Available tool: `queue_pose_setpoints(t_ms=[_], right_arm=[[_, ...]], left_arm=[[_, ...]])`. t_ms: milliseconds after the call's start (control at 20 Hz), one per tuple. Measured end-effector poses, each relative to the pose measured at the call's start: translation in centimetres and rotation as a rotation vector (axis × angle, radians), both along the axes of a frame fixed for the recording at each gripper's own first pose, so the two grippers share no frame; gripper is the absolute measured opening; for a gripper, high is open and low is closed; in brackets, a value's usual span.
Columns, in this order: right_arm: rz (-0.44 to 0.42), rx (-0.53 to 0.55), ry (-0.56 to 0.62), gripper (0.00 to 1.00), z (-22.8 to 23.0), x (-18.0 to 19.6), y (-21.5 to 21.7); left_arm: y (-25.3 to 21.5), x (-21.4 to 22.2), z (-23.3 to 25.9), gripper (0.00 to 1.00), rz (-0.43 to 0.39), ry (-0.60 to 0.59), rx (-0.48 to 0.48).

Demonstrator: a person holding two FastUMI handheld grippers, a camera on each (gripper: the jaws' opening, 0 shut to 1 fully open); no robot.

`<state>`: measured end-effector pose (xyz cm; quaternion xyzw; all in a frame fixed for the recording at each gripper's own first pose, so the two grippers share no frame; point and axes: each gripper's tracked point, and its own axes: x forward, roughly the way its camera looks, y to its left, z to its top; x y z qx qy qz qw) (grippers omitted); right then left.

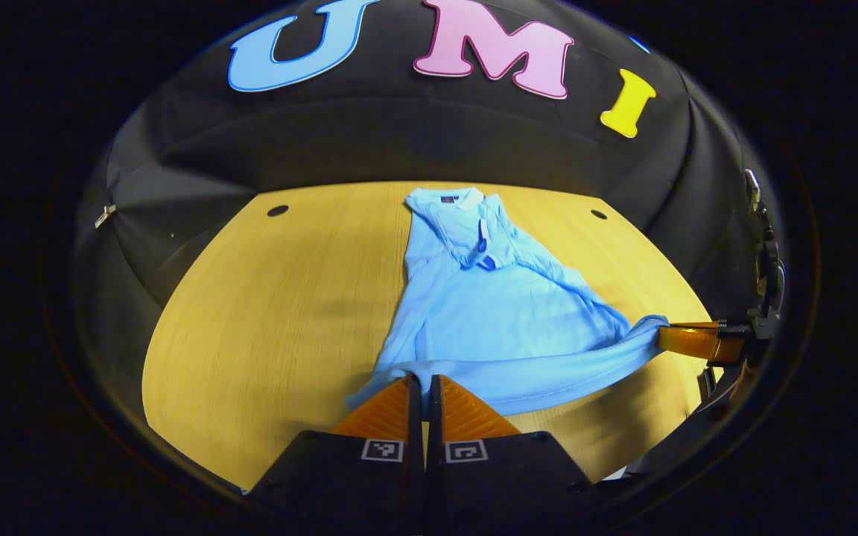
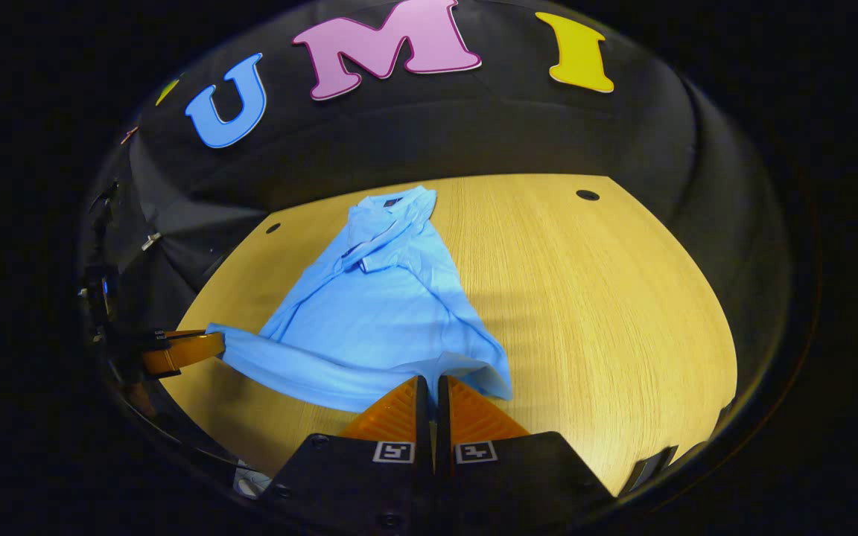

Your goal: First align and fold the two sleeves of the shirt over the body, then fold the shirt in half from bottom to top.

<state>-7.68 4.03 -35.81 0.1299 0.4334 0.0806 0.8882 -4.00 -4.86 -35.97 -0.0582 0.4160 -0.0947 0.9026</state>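
Left gripper (image 1: 424, 381) fingers pinching shirt (image 1: 496, 313) hem corner; right gripper (image 2: 429, 383) fingers pinching opposite hem corner. Hem lifting off table (image 2: 585, 298) near front edge; collar lying toward far edge, sleeves folded over body. Bottom-to-top fold starting. Next: carrying hem evenly toward collar.

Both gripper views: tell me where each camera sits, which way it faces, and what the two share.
Left gripper view: rides the left tool, looking across the table at the shirt; its fingers pinch the near hem, and the right tool shows at right.
Right gripper view: rides the right tool, facing the same way; its fingers pinch the hem's other corner, left tool at left.
Shared: shirt, table, both tools.
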Motion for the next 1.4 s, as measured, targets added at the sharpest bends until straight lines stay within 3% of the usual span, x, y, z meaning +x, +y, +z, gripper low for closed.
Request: queue_pose_setpoints(t_ms=[350,400,450,500,550,1350,1400], right_arm=[[-0.035,0.014,-0.113,0.05,2.3,8.9,-0.1],[-0.036,0.013,-0.126,0.05,2.5,10.0,-0.2],[-0.04,0.014,-0.138,0.05,2.6,11.3,-0.2],[-0.046,0.014,-0.149,0.05,2.6,12.6,-0.3],[-0.05,0.015,-0.159,0.05,2.6,14.0,-0.4],[-0.116,0.032,-0.192,0.05,-2.9,30.5,0.3],[-0.124,0.033,-0.192,0.05,-3.3,31.4,0.3]], left_arm=[[0.3,7.9,2.5,0.06,0.031,-0.107,-0.002],[0.3,9.3,2.8,0.11,0.037,-0.124,-0.003],[0.3,10.7,3.0,0.06,0.043,-0.139,-0.004],[0.4,12.2,3.1,0.11,0.048,-0.152,-0.003],[0.5,13.5,3.1,0.06,0.053,-0.166,-0.001],[0.2,31.1,-0.3,0.06,0.084,-0.256,0.045],[0.3,32.0,-0.6,0.11,0.086,-0.261,0.05]])
